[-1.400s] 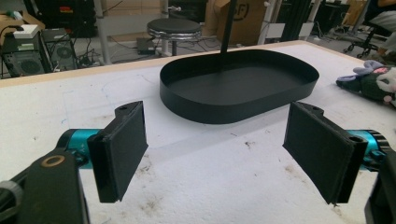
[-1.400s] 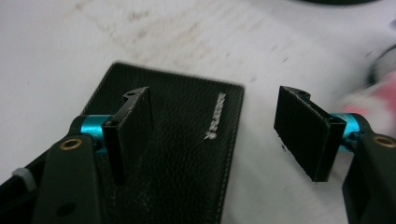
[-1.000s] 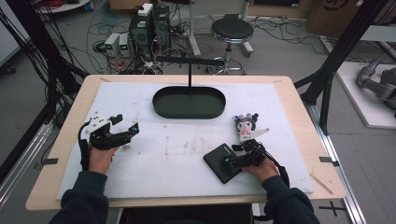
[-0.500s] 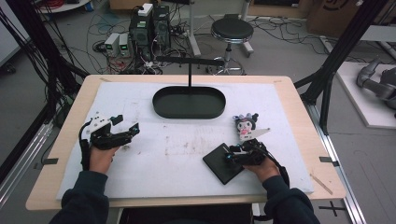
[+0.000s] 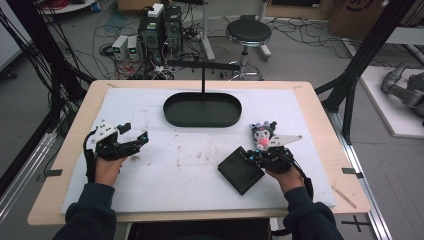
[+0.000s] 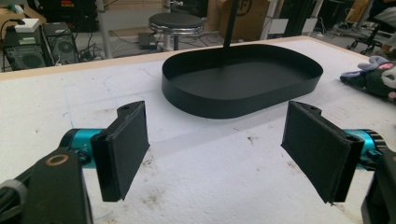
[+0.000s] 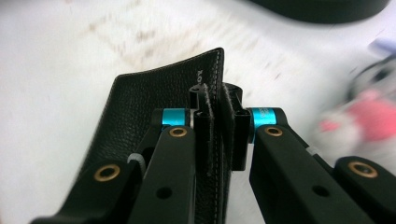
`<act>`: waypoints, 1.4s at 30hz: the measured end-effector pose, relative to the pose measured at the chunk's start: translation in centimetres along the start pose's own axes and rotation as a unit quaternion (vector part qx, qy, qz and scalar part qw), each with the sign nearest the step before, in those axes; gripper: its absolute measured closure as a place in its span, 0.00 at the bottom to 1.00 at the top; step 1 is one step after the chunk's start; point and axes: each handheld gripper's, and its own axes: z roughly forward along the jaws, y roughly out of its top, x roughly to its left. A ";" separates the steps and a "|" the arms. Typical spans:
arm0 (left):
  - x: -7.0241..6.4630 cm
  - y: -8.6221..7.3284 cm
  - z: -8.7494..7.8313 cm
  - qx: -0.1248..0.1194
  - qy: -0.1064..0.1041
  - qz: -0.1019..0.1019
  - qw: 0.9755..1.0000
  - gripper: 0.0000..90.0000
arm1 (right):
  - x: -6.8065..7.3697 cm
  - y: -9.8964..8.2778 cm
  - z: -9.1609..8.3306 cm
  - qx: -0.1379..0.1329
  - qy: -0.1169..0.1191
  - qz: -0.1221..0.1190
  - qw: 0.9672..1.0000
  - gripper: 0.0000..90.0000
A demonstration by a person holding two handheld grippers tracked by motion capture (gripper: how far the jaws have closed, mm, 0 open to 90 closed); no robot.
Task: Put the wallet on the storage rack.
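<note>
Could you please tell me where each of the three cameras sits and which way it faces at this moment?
High view: above the person's side, looking forward and down on the table; both forearms enter from below.
Left gripper view: rides the left hand-held gripper, facing the black tray; its jaws stand wide apart.
Right gripper view: rides the right hand-held gripper, jaws just closed on the black wallet.
Shared: high and left views both show the tray and plush toy.

A lab: computer towers (image 5: 161, 26) and tangled cables (image 5: 75, 35) crowd the floor behind the table (image 5: 320, 115).
</note>
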 end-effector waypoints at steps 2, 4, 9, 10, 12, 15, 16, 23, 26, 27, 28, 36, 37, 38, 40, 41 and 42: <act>0.0 0.0 0.0 0.000 -0.001 0.000 1.000 0.25 | -0.3 0.3 -0.7 -0.016 -0.008 0.002 1.000 0.95; 0.0 0.0 0.0 -0.001 0.000 -0.002 1.000 0.25 | -0.4 0.7 -1.3 -0.030 -0.019 0.002 0.999 0.95; 0.2 0.0 -0.1 -0.003 0.000 -0.005 1.000 0.25 | -0.2 2.1 -2.7 -0.061 -0.053 -0.012 0.997 0.96; 0.2 0.0 -0.1 -0.003 0.001 -0.005 1.000 0.25 | -0.1 2.4 -2.8 -0.065 -0.058 -0.019 0.996 0.96; 0.2 0.0 -0.1 -0.003 0.001 -0.005 1.000 0.25 | 0.3 3.1 -2.9 -0.062 -0.064 -0.030 0.996 0.97; 0.2 0.0 -0.1 -0.003 0.003 -0.006 1.000 0.25 | 0.9 3.8 -2.6 -0.055 -0.068 -0.049 0.995 0.97; 0.2 0.0 -0.1 -0.004 0.003 -0.005 1.000 0.25 | 1.2 4.1 -2.3 -0.051 -0.064 -0.052 0.995 0.97; 0.2 0.0 -0.1 -0.003 0.001 -0.005 1.000 0.25 | 3.3 6.0 0.2 -0.025 -0.020 -0.091 0.995 0.98; 0.2 0.0 -0.2 -0.004 0.001 -0.007 1.000 0.25 | 4.0 6.3 1.0 -0.017 -0.004 -0.103 0.995 0.98; 0.2 0.0 -0.2 -0.004 0.001 -0.008 1.000 0.25 | 4.1 6.4 1.2 -0.013 0.000 -0.106 0.994 0.98; 0.2 0.0 -0.2 -0.004 0.001 -0.008 1.000 0.25 | 4.2 6.4 1.4 -0.011 0.003 -0.109 0.994 0.98; 0.2 0.0 -0.2 -0.004 0.002 -0.006 1.000 0.25 | 4.3 6.6 2.2 0.000 0.005 -0.113 0.994 0.97; 0.2 0.0 -0.2 -0.004 0.002 -0.006 1.000 0.25 | 4.2 6.6 2.1 0.000 0.005 -0.111 0.994 0.97; 0.2 0.0 -0.2 -0.003 0.001 -0.006 1.000 0.25 | 4.1 6.5 2.1 -0.003 0.008 -0.110 0.994 0.96; 0.2 0.0 -0.2 -0.003 0.001 -0.006 1.000 0.25 | 4.1 6.5 2.1 -0.007 0.009 -0.113 0.994 0.94; 0.2 0.0 -0.2 -0.003 0.001 -0.007 1.000 0.25 | 4.1 6.5 2.0 -0.012 0.006 -0.115 0.993 0.89; 0.2 0.0 -0.2 -0.003 0.001 -0.007 1.000 0.25 | 4.1 6.4 1.8 -0.017 0.003 -0.111 0.994 0.83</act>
